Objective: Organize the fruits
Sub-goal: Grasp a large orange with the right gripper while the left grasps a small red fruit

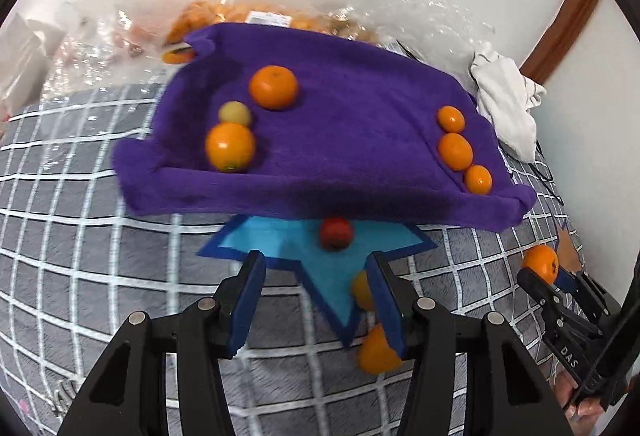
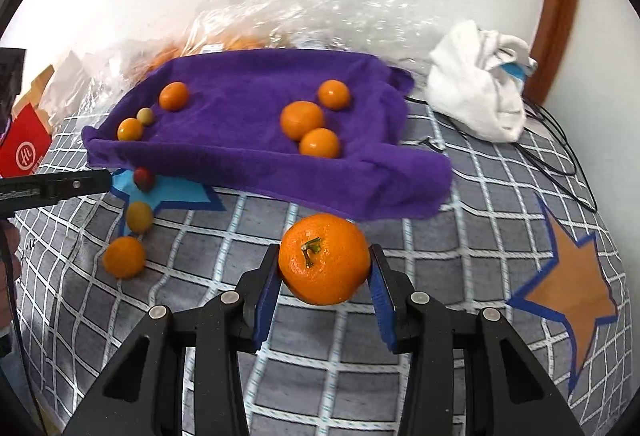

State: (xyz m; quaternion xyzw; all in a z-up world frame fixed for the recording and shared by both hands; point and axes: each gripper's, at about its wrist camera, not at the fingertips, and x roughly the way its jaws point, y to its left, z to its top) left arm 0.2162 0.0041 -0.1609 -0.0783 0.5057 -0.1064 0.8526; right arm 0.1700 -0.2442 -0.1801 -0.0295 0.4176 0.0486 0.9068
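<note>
A purple towel (image 1: 340, 156) (image 2: 248, 148) lies on the checked bedcover with several orange fruits on it, three on its left (image 1: 230, 147) and three on its right (image 1: 455, 151). My left gripper (image 1: 316, 268) stands open with nothing between its fingers, over a light blue star patch (image 1: 280, 240). On the patch sits a small red fruit (image 1: 336, 233); two orange fruits (image 1: 378, 354) lie partly hidden behind its right finger. My right gripper (image 2: 324, 260) is shut on a large mandarin (image 2: 324, 258), stem towards the camera, just in front of the towel's near edge.
Crumpled clear plastic bags (image 2: 300, 4) with more fruit lie behind the towel by the wall. A white cloth (image 2: 480, 88) and black cables (image 2: 560, 156) are at the back right. An orange star patch (image 2: 568, 288) is on the right, a red box (image 2: 24, 152) at the left.
</note>
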